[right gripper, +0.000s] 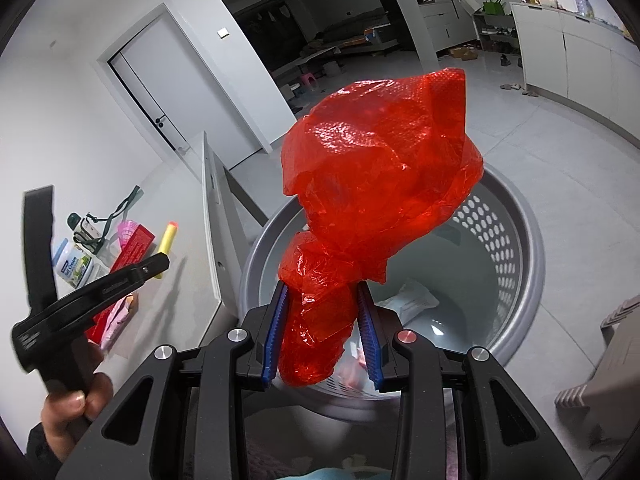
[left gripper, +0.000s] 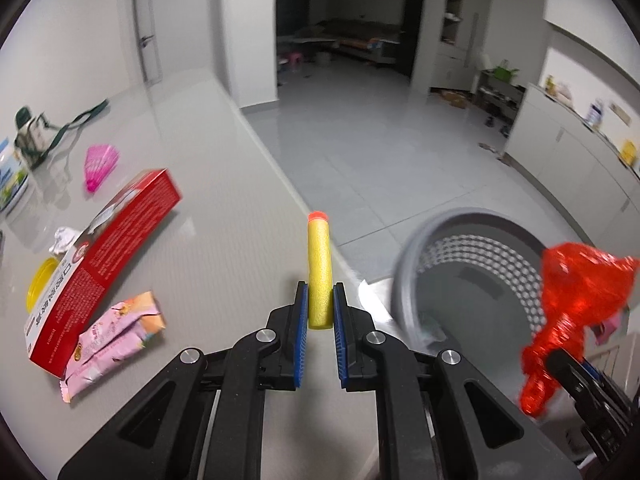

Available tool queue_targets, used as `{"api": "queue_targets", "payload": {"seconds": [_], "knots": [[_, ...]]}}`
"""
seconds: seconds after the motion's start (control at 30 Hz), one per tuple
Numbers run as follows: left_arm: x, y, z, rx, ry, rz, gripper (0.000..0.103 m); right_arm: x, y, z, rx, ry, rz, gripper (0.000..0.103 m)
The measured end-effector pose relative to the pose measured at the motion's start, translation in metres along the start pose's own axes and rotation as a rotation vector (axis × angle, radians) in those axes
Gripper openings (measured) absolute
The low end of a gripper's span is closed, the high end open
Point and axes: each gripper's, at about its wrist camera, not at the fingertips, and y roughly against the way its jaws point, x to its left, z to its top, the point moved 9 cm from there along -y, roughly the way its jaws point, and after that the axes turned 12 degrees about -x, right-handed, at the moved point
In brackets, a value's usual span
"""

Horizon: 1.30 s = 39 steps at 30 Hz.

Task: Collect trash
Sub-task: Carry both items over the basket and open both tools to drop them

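left hand-held gripper (left gripper: 320,304) is clamped on the dart (left gripper: 319,268), a yellow foam cylinder with an orange tip. pads pinch its lower end, and most of its length sticks out forward, over the bench (left gripper: 224,208) near the edge. foam looks very light and squashy; it holds fine with little force but would likely pop out or bend if squeezed harder. mid-body or lower grip as now seems adequate, no slip risk to speak of.

right hand-held gripper (right gripper: 323,316) is clamped on the bag (right gripper: 380,168), crumpled red translucent plastic film. jaws have the bunched lower part, while the loose upper part balloons out past the fingertips. it sits above the open basket (right gripper: 520,220), a grey perforated bin on the floor beside the bench. film is light, limp and slick, with no stiff edge; the bunched neck is the sensible place to hold since a single layer would probably slide out. on release it may cling to the pads or drift, so a drop from low inside the rim looks safer.

basket already holds some pale wrappers at the bottom.

still on the bench: box (left gripper: 104,264), red carton, stiff, light if empty, best taken across its narrow sides; pouch (left gripper: 116,328), pink crinkly packet, flat and slippery, grab a raised fold; tissue (left gripper: 64,238), a white wad, soft; lid (left gripper: 40,284), yellow, partly under the box. pink fan (left gripper: 100,166) and tub (left gripper: 10,176) lie further back, and whether they count as trash is unclear.
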Motion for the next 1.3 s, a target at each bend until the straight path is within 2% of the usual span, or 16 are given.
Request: {"api": "queue_targets", "payload": {"seconds": [0.3, 0.67, 0.9, 1.3], "knots": [[-0.063, 0.015, -0.013, 0.006, -0.086, -0.129, 0.013, -0.015, 0.008, 0.000, 0.017, 0.013, -0.050, 0.033], [-0.102, 0.005, -0.026, 0.058, -0.123, -0.220, 0.013, -0.037, -0.001, 0.000, 0.047, 0.001, -0.080, 0.033], [-0.125, -0.010, -0.026, 0.066, -0.151, -0.235, 0.013, -0.038, -0.011, -0.003, 0.058, 0.007, -0.080, 0.033], [-0.137, -0.027, -0.034, 0.116, -0.167, -0.241, 0.013, -0.049, -0.022, -0.011, 0.079, -0.016, -0.105, 0.033]]}}
